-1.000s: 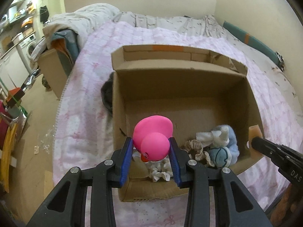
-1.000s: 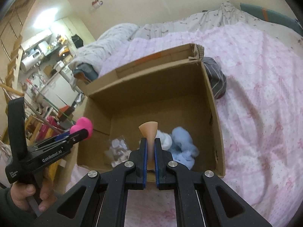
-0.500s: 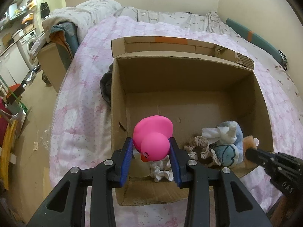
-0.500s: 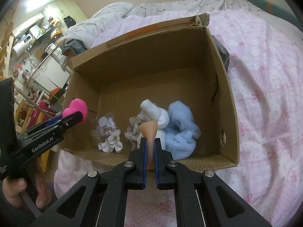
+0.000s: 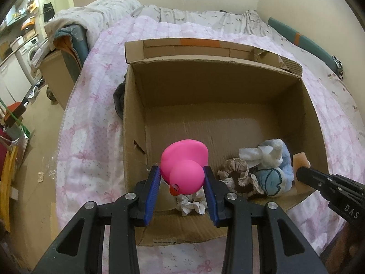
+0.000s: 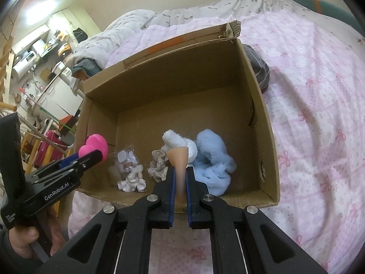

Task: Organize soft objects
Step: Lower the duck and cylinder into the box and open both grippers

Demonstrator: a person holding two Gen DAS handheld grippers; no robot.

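Both loads hang just above the cardboard box [image 5: 212, 96]: left tongs [image 5: 182, 178] clamp the pink rubber duck [image 5: 184, 166], right tongs [image 6: 180, 178] pinch a peach sponge wedge [image 6: 179, 159].

The duck toy [image 5: 184, 165] is bright pink with a red-orange beak, seen at lower centre of the left wrist view. The gripper pads [image 5: 152, 196] beside it are blue; the gripper bodies are black. The cardboard box [image 5: 214, 86] is plain brown, with an orange tape strip on its far flap at upper centre. The flat piece [image 6: 179, 159] at centre of the right wrist view is peach. Inside the box, the plush [image 6: 213, 159] is light blue, the cloth [image 6: 180, 142] white, the scrunchie [image 5: 237, 173] beige with a dark centre. The bedcover [image 6: 319, 91] is pale pink, patterned with darker pink bows.
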